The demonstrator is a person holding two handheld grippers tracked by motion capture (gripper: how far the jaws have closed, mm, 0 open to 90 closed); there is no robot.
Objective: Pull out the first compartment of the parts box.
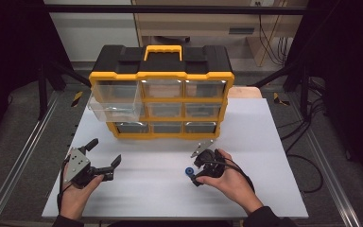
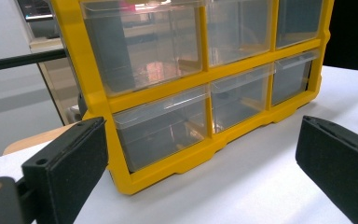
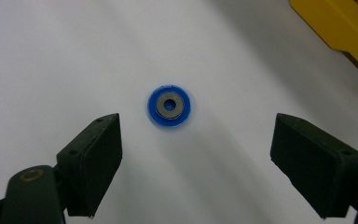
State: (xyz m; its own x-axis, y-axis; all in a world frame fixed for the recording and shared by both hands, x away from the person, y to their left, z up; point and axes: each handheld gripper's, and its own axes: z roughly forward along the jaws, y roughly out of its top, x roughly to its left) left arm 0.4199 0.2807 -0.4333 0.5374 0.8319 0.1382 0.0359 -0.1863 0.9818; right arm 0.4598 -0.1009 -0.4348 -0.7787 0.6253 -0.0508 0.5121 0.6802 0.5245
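Note:
A small blue disc [image 1: 188,171] with a grey metal ring at its centre lies flat on the white table [image 1: 160,198]. My right gripper [image 1: 194,173] hangs over it, pointing down. In the right gripper view the blue disc [image 3: 169,105] sits just beyond the gap of the right gripper [image 3: 196,128]. Its jaws stand open and touch nothing. My left gripper [image 1: 106,151] is held open at the table's left, empty. In the left gripper view the left gripper [image 2: 200,135] faces the lower drawers of the yellow organizer [image 2: 93,93].
A yellow and black drawer organizer [image 1: 160,75] with clear drawers stands at the back of the table. Its left middle drawer [image 1: 111,111] is pulled out toward me. Metal rails run along both table sides, and cables lie on the floor at right.

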